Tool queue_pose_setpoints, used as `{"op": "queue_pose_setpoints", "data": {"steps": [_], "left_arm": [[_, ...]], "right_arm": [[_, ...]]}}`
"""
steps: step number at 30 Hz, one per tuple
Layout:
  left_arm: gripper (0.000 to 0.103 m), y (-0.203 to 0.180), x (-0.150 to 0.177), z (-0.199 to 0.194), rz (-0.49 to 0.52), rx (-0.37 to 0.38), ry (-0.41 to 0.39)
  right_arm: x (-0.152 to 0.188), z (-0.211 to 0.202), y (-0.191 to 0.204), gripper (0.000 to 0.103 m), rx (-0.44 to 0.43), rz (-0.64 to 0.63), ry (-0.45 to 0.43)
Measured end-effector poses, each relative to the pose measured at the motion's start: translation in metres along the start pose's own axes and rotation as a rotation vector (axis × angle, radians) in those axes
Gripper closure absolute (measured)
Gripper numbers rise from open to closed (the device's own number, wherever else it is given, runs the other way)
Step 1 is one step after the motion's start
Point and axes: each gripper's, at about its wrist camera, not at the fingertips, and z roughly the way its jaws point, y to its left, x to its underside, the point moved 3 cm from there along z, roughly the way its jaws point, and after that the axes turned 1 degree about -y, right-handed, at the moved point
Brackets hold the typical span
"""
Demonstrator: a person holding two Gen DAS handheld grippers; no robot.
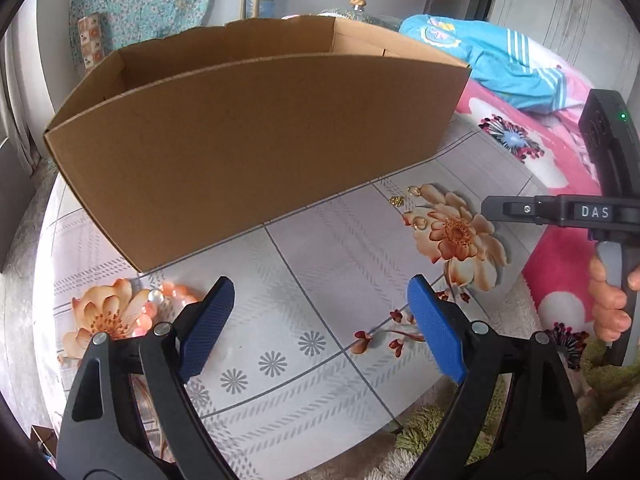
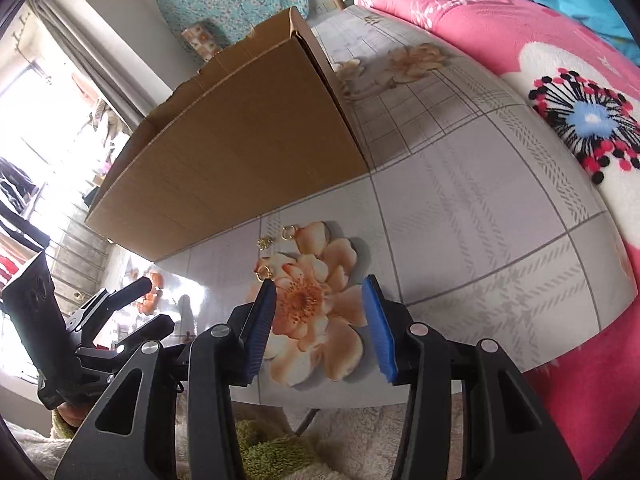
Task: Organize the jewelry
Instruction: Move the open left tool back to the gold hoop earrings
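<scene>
Hovering over the table [image 1: 320, 240], left gripper [image 1: 320, 320] and right gripper [image 2: 320, 320] gape — both empty.

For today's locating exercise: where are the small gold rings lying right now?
In the right wrist view, the small gold rings lie on the table's floral cloth, just in front of the brown cardboard box.

Each gripper, left gripper [image 1: 320, 320] and right gripper [image 2: 320, 320], consisted of black angular plastic arms with triangular cut-outs, round silver pivot screws, and ribbed blue pads [image 1: 208, 328] on the fingers. The right unit's body carried white "DAS" lettering [image 1: 595, 212] and a green indicator light [image 1: 623, 116].
</scene>
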Motion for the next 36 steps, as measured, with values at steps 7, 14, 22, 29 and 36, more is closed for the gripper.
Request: {"op": "queue_pose_setpoints", "data": {"steps": [7, 14, 22, 29, 36], "left_arm": [[0.018, -0.006, 0.004, 0.019, 0.042, -0.081, 0.010], [0.011, 0.001, 0.010, 0.016, 0.037, -0.109, -0.027], [0.008, 0.005, 0.010, 0.016, 0.040, -0.111, -0.023], [0.008, 0.003, 0.005, 0.019, 0.038, -0.112, -0.007], [0.008, 0.002, 0.005, 0.020, 0.032, -0.116, 0.007]], "right_arm": [[-0.001, 0.010, 0.002, 0.059, 0.081, -0.084, -0.027], [-0.009, 0.009, -0.015, 0.059, 0.016, -0.018, -0.055], [-0.011, 0.009, -0.024, 0.059, -0.058, 0.054, -0.068], [-0.010, 0.007, -0.018, 0.059, -0.019, 0.031, -0.069], [-0.016, -0.011, -0.028, 0.059, 0.028, 0.069, -0.135]]}}
